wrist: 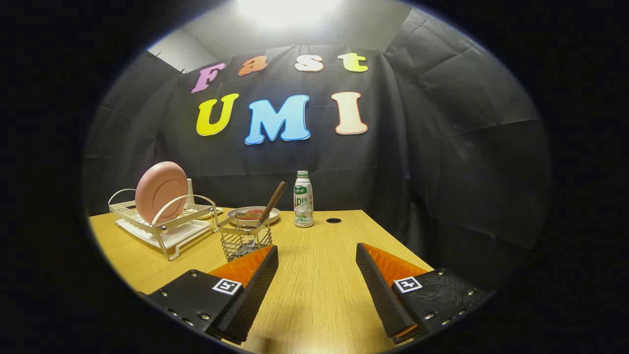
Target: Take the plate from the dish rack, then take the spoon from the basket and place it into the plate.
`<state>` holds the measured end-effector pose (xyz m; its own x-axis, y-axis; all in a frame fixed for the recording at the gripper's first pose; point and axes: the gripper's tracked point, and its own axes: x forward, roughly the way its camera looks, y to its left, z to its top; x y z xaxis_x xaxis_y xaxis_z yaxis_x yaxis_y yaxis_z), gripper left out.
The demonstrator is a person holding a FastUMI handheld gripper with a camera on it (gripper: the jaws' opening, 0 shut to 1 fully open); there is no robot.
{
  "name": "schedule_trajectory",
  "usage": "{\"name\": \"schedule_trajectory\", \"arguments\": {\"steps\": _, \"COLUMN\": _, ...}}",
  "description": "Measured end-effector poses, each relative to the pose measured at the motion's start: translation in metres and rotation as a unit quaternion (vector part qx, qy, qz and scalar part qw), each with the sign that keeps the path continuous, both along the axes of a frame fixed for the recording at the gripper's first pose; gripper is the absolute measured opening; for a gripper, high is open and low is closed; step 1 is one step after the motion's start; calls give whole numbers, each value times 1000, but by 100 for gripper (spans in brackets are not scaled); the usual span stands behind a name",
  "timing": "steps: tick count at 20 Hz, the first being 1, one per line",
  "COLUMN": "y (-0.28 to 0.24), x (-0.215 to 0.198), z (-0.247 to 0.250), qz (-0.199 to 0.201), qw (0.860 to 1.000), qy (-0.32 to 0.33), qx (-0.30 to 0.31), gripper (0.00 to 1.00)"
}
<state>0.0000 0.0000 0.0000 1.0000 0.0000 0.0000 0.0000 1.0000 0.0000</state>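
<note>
Standing on edge in the dish rack at the far left of the table: the pink plate, not yet taken. Leaning out of the wire basket, just right of the rack and nearer: the spoon, brown handle tilted up to the right, bowl end hidden low inside the wire. Behind the basket, a shallow dish with something red in it; right of that, a small bottle standing upright, and beyond it a dark round hole in the tabletop. Nearest of all, the gripper, fingers spread wide apart over bare wood, clamped on nothing, left finger tip just short of the basket. Judged from this: nothing done so far, both steps left. First the plate out of the rack and down flat, then the spoon out of the basket and onto it.
</note>
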Motion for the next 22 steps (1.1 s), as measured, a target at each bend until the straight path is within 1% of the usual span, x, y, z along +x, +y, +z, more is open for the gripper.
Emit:
{"name": "schedule_trajectory", "arguments": {"steps": 4, "y": 0, "x": 10, "z": 1, "qz": 1, "qw": 1000, "qy": -2, "qx": 0, "gripper": 97}}
{"name": "schedule_trajectory", "arguments": {"steps": 9, "y": 0, "x": 60, "z": 7, "qz": 2, "qw": 1000, "qy": -9, "qx": 2, "gripper": 97}}
{"name": "schedule_trajectory", "arguments": {"steps": 14, "y": -21, "x": 105, "z": 40, "qz": -32, "qw": 998, "qy": -46, "qx": -1, "gripper": 97}}
{"name": "schedule_trajectory", "arguments": {"steps": 16, "y": -37, "x": 106, "z": 61, "qz": -49, "qw": 997, "qy": -64, "qx": -12, "gripper": 97}}
{"name": "schedule_trajectory", "arguments": {"steps": 18, "y": -54, "x": 96, "z": 81, "qz": -67, "qw": 995, "qy": -75, "qx": -26, "gripper": 97}}
{"name": "schedule_trajectory", "arguments": {"steps": 22, "y": -72, "x": 51, "z": 113, "qz": -92, "qw": 993, "qy": -74, "qx": -32, "gripper": 97}}
